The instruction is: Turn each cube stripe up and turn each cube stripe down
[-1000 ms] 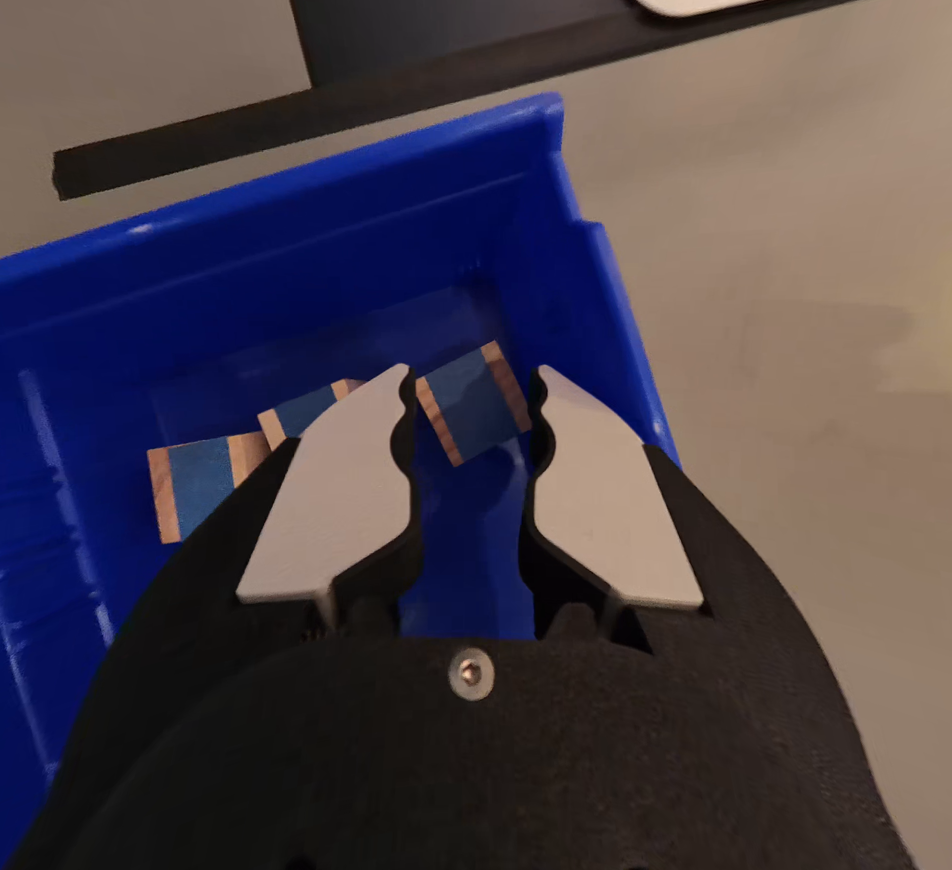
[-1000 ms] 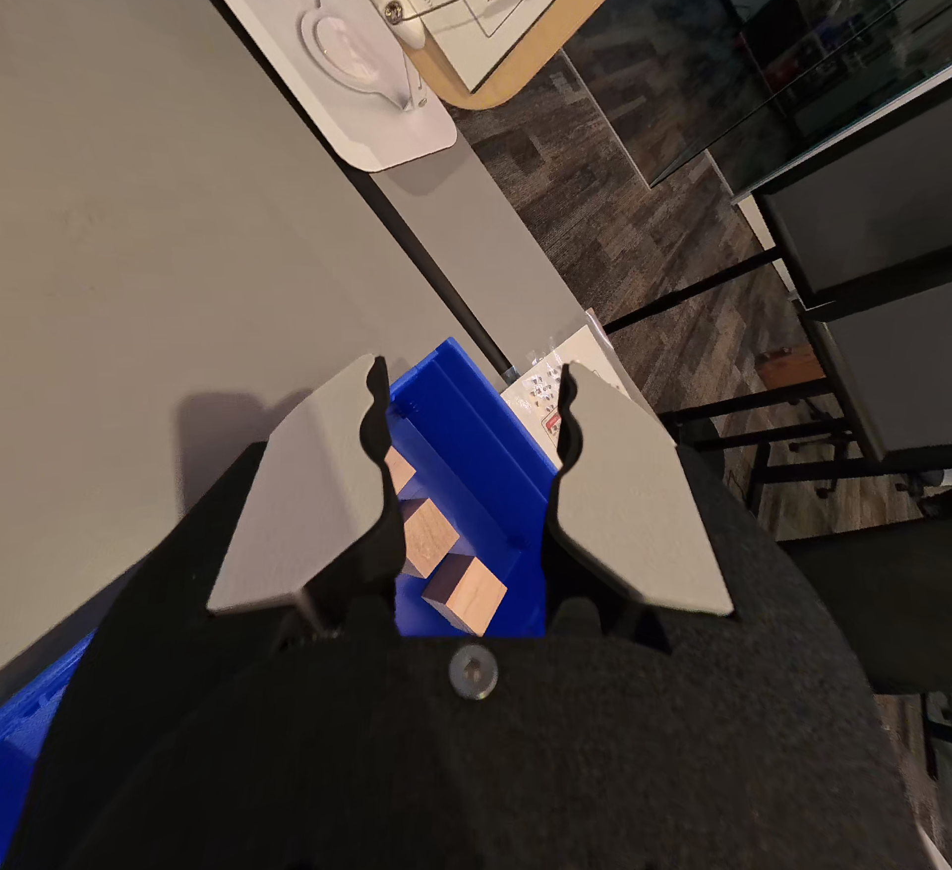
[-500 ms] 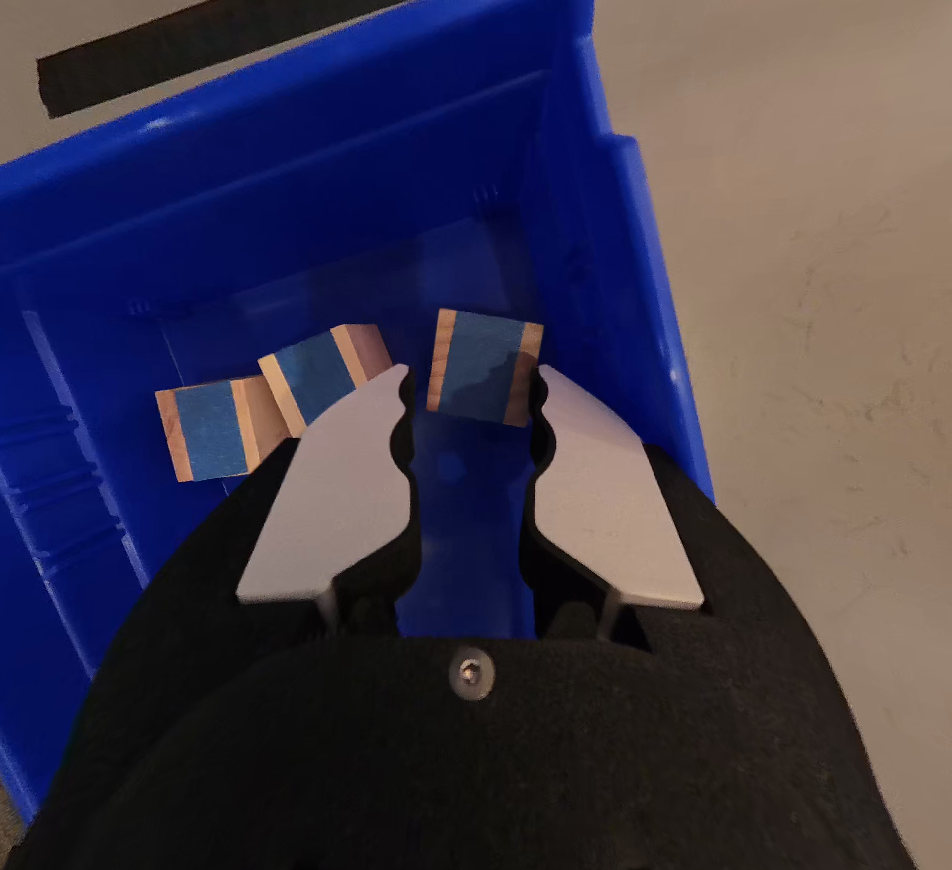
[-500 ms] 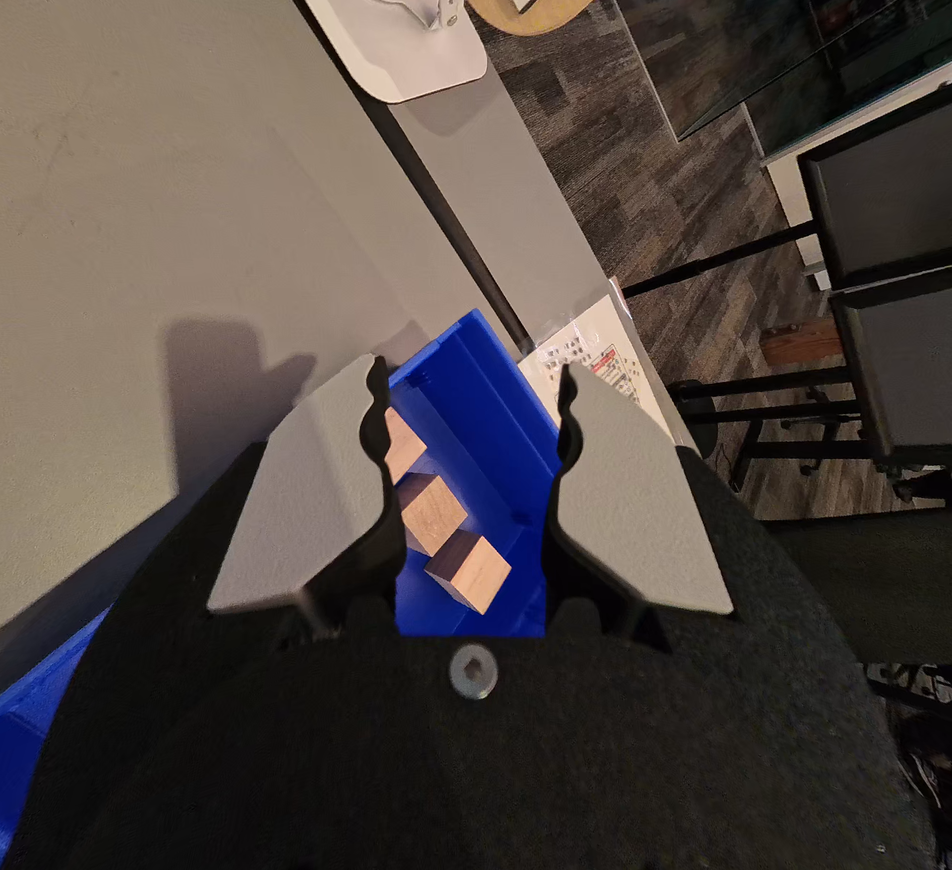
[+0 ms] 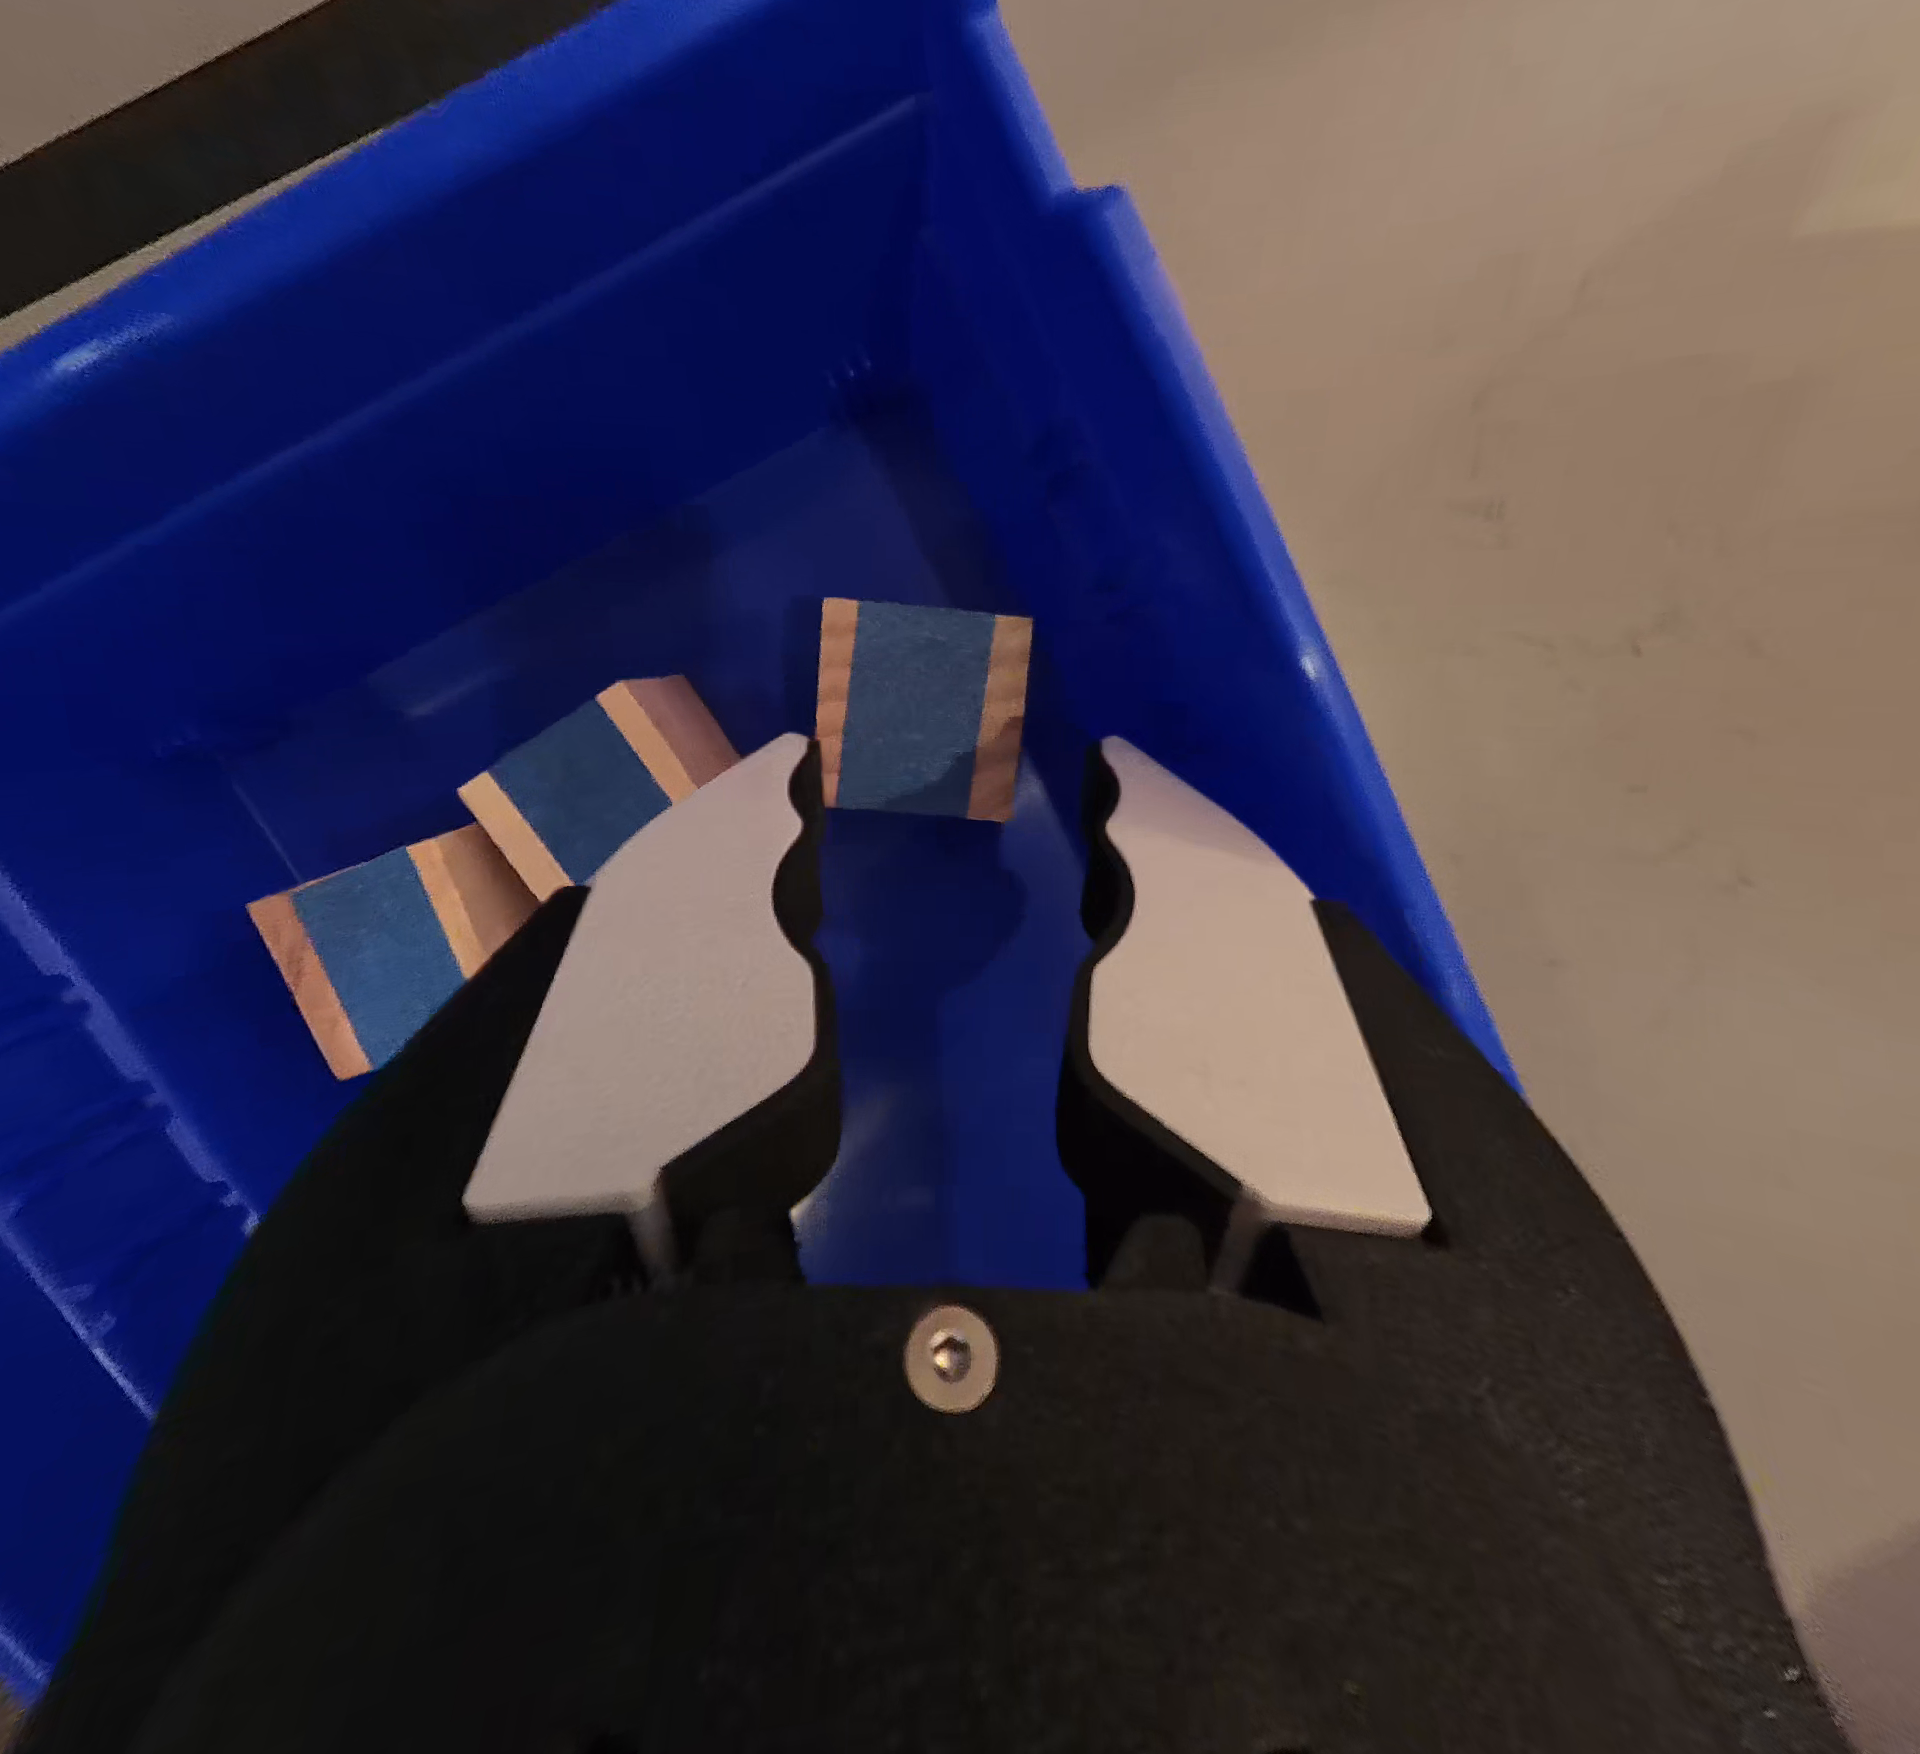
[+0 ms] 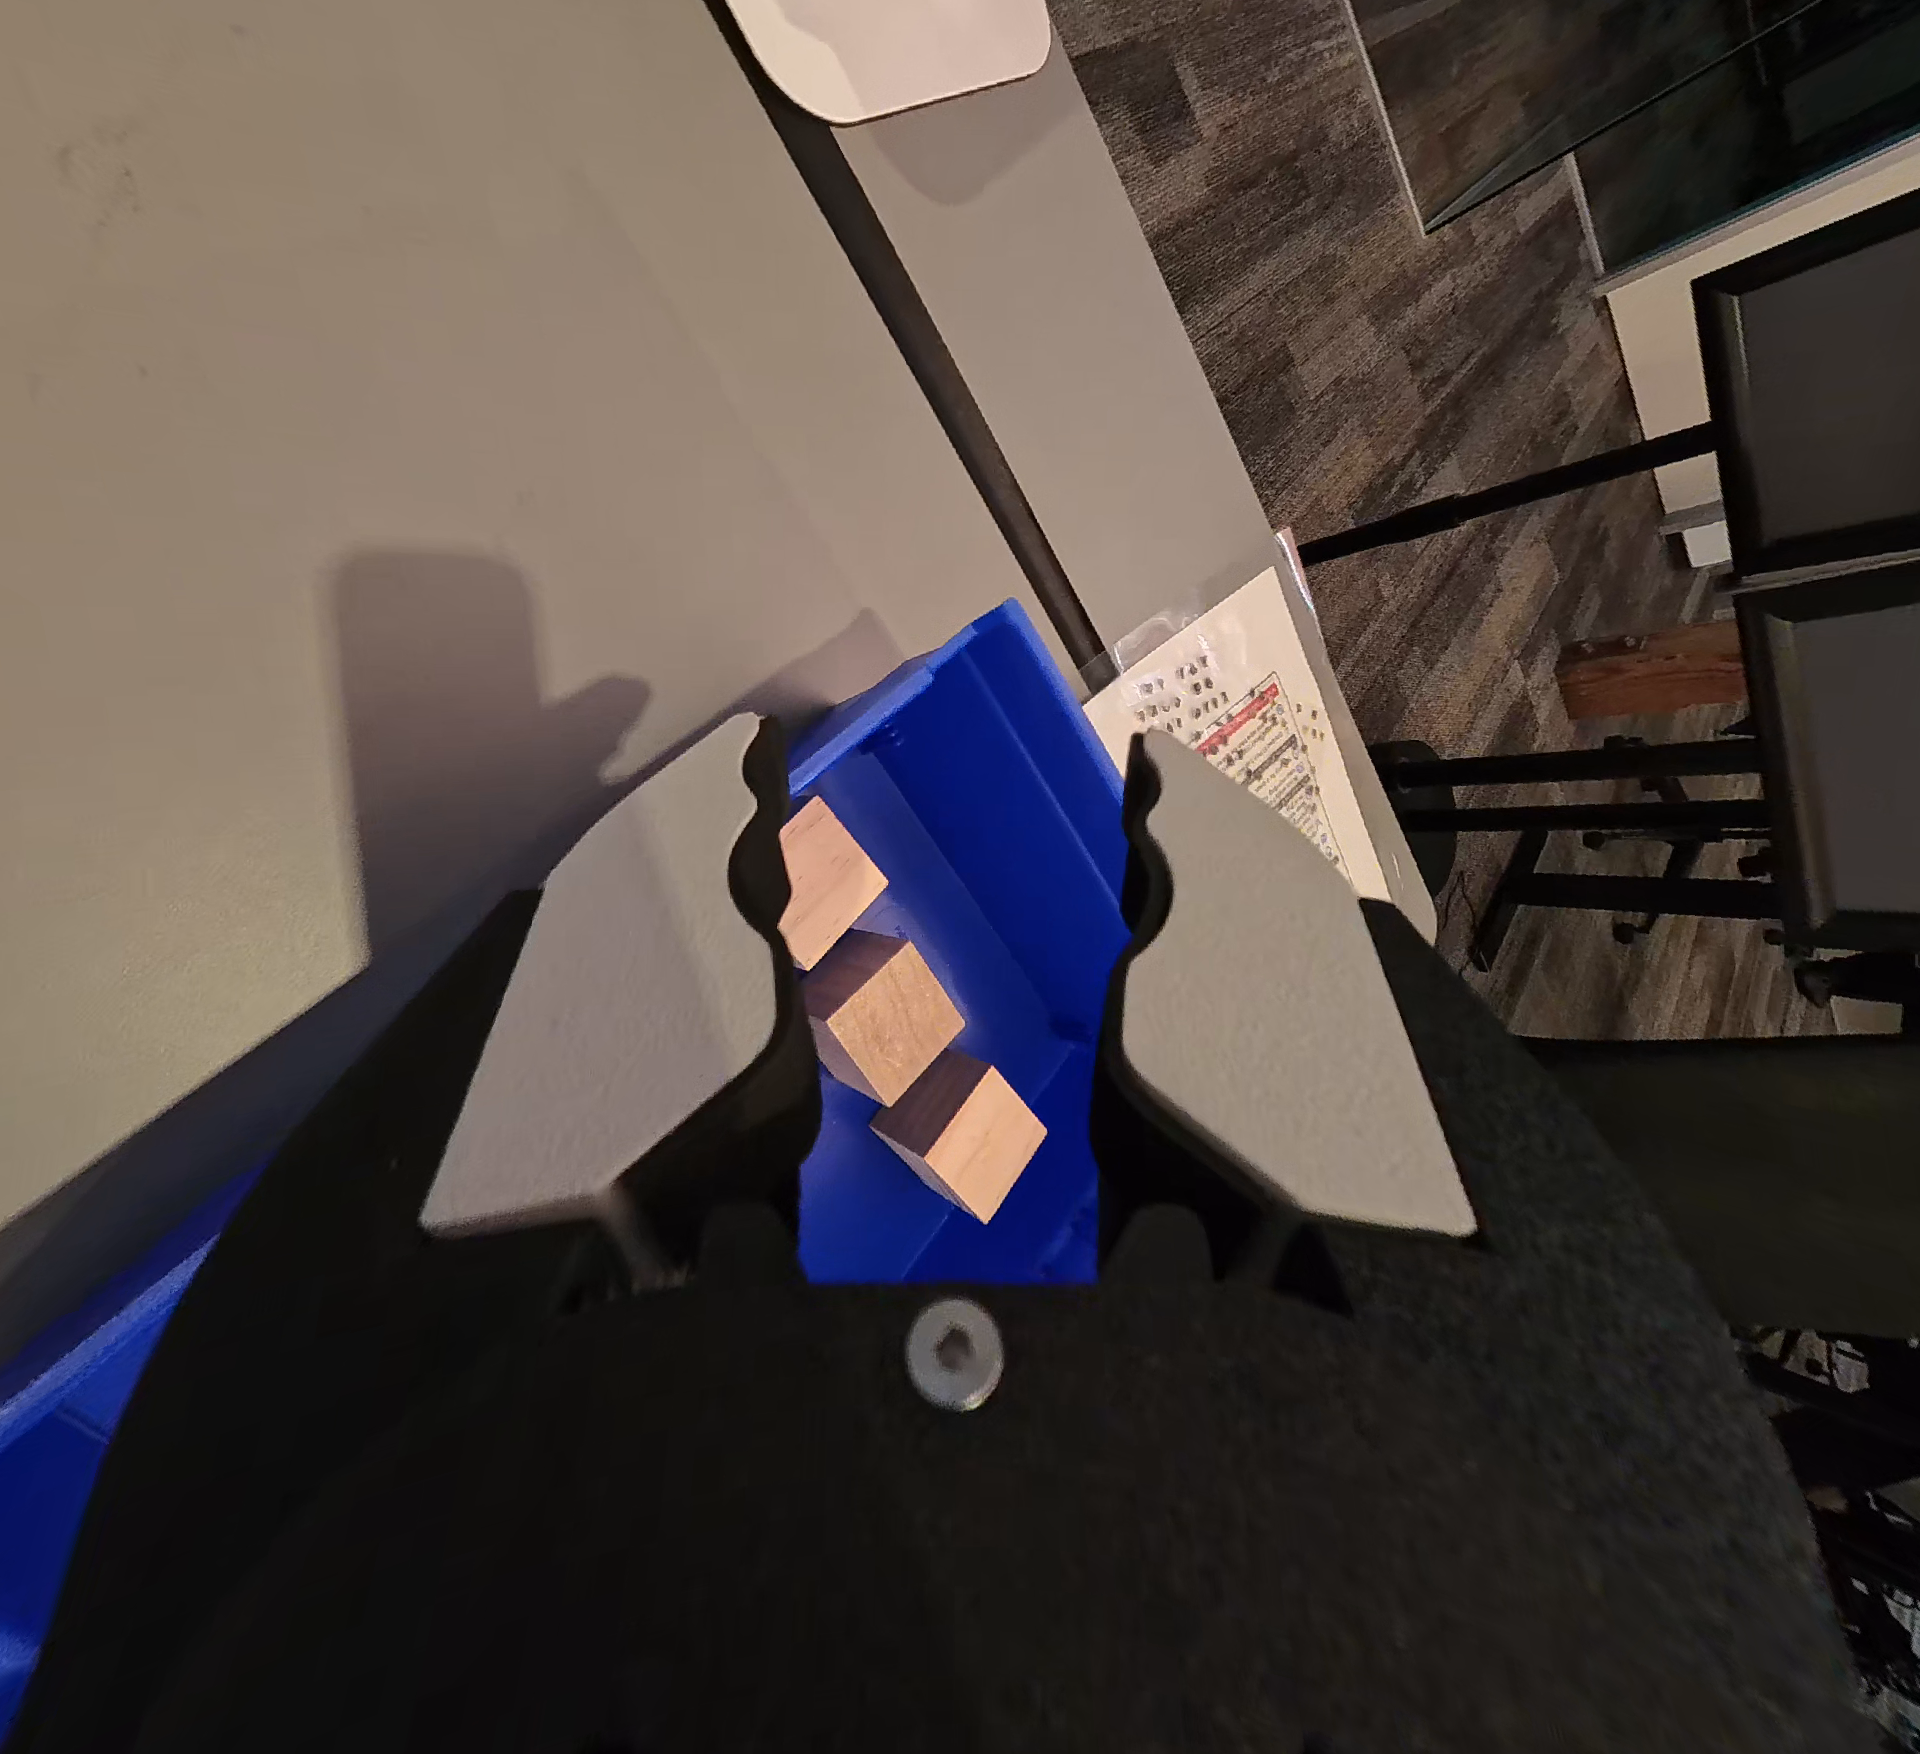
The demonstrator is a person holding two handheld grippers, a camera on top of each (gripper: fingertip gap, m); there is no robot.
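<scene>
In the left wrist view a blue bin (image 5: 582, 270) holds three wooden cubes with a blue stripe facing up: one on the right (image 5: 920, 709), one in the middle (image 5: 582, 785), one on the left (image 5: 374, 951). My left gripper (image 5: 945, 748) is open above the bin, its tips just short of the right cube. In the right wrist view another blue bin (image 6: 997, 769) holds three plain-faced wooden cubes in a row: a far one (image 6: 826, 873), a middle one (image 6: 894, 1024), a near one (image 6: 971, 1143). My right gripper (image 6: 945, 738) is open and empty above them.
Both bins sit on a grey table (image 6: 364, 302). A white stand base (image 6: 894, 11) and a dark strip (image 6: 935, 374) lie at the table's far edge. A printed sheet (image 6: 1247, 748) lies beside the right bin. Beyond the edge is floor with dark furniture legs (image 6: 1558, 811).
My left gripper has moved forward over its bin and turned, so the right cube now lines up between the fingers. My right gripper has dropped closer to its bin, showing all three cubes.
</scene>
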